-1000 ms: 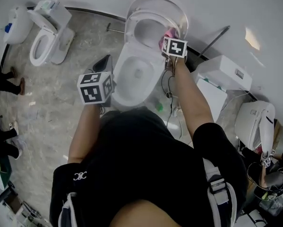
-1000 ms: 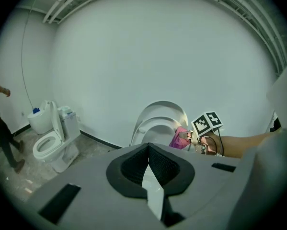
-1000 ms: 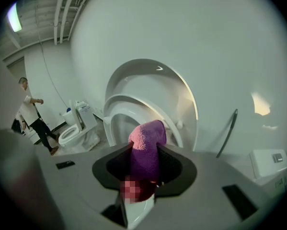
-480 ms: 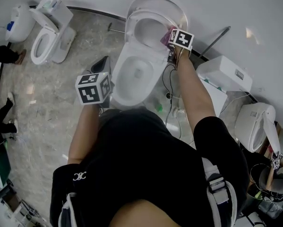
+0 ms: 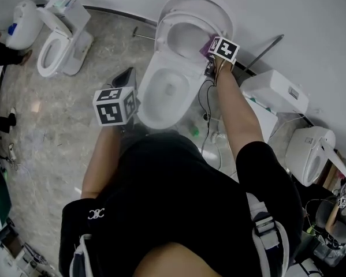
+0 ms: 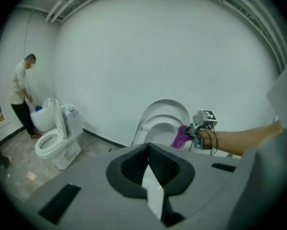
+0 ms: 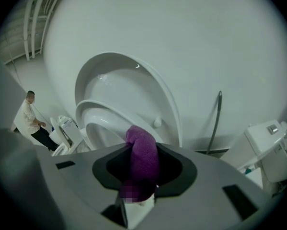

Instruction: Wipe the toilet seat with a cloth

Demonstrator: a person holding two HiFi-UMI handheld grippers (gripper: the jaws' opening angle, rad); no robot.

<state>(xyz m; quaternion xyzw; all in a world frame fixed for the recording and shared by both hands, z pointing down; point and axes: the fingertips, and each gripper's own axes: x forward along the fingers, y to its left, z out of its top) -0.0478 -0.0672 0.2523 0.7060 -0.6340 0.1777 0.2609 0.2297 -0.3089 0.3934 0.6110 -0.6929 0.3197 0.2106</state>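
A white toilet (image 5: 167, 91) stands in front of me with its seat (image 5: 181, 25) and lid (image 5: 216, 7) raised against the wall. My right gripper (image 5: 210, 49) is shut on a purple cloth (image 5: 205, 46), which lies against the right side of the raised seat. In the right gripper view the cloth (image 7: 142, 157) fills the jaws of the right gripper (image 7: 139, 178), with the seat (image 7: 102, 116) just beyond. My left gripper (image 5: 125, 78) hangs left of the bowl, shut and empty. The left gripper view shows its jaws (image 6: 150, 176) closed together, and the cloth (image 6: 181, 137) far ahead.
A second toilet (image 5: 57, 39) stands at the far left, with a person (image 6: 21, 95) beside it. White tank units (image 5: 276, 91) and another toilet (image 5: 311, 149) crowd the right. A thin hose (image 5: 265, 51) leans on the wall, and cables trail by the bowl's base.
My right gripper has shifted up and to the right along the raised seat with the cloth, and its wrist has rolled. The left gripper has stayed put.
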